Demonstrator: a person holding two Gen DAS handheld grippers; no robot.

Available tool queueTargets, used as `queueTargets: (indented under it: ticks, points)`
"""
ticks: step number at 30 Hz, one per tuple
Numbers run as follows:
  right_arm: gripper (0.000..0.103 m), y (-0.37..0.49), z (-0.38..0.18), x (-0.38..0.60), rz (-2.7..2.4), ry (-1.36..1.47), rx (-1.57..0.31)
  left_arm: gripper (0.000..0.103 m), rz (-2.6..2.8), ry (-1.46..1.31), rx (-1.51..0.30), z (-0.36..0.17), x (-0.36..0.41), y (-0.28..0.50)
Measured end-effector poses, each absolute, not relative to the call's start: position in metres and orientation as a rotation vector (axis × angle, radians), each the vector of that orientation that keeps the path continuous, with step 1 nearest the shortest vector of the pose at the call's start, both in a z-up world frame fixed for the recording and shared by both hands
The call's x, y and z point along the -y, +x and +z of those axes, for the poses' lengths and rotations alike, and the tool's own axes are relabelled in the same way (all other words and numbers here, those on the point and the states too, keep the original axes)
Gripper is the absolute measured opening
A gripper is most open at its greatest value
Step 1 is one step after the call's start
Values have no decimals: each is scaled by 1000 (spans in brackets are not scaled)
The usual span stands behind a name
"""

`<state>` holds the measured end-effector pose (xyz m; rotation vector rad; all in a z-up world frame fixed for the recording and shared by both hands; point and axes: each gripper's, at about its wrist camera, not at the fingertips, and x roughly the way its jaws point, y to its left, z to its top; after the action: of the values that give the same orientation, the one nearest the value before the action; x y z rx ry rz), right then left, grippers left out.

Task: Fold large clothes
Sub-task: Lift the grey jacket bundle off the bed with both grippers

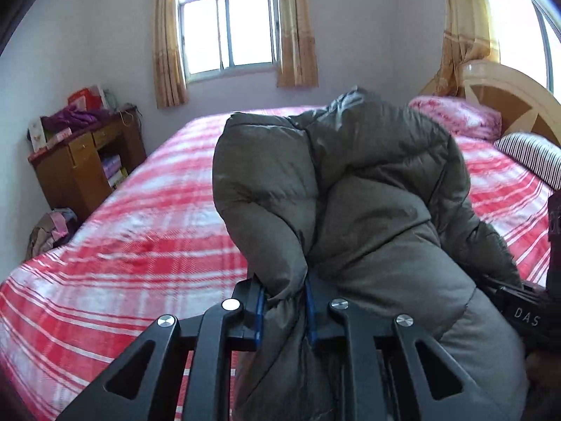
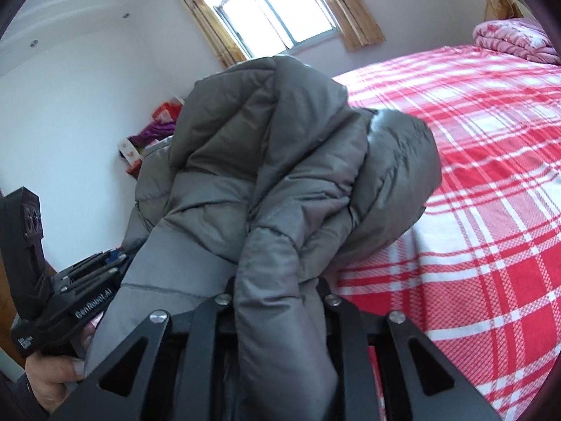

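Both grippers grip the grey padded jacket [image 1: 350, 182], which bulges up above the red checked bed [image 1: 147, 231]. The left gripper [image 1: 285, 310] pinches a fold between blue-edged pads. The right gripper [image 2: 277, 293] clamps another fold. Only the left view shows the wooden desk [image 1: 84, 165] and striped pillow [image 1: 533, 154]; only the right view shows the hand [image 2: 52, 382] holding the left gripper.
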<state>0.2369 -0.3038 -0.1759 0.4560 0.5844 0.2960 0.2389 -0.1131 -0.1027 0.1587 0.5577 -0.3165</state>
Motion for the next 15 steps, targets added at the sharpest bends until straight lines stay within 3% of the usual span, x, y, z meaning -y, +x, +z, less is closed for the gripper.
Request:
queueTargets:
  ticks: [10,15]
  points:
    - [19,232,-119,253,442,430,-464,17,-247,127,-446,-41,50,222]
    - [19,246,-108,218,499,390,-469,17,-180,165,-452,-43,20,231]
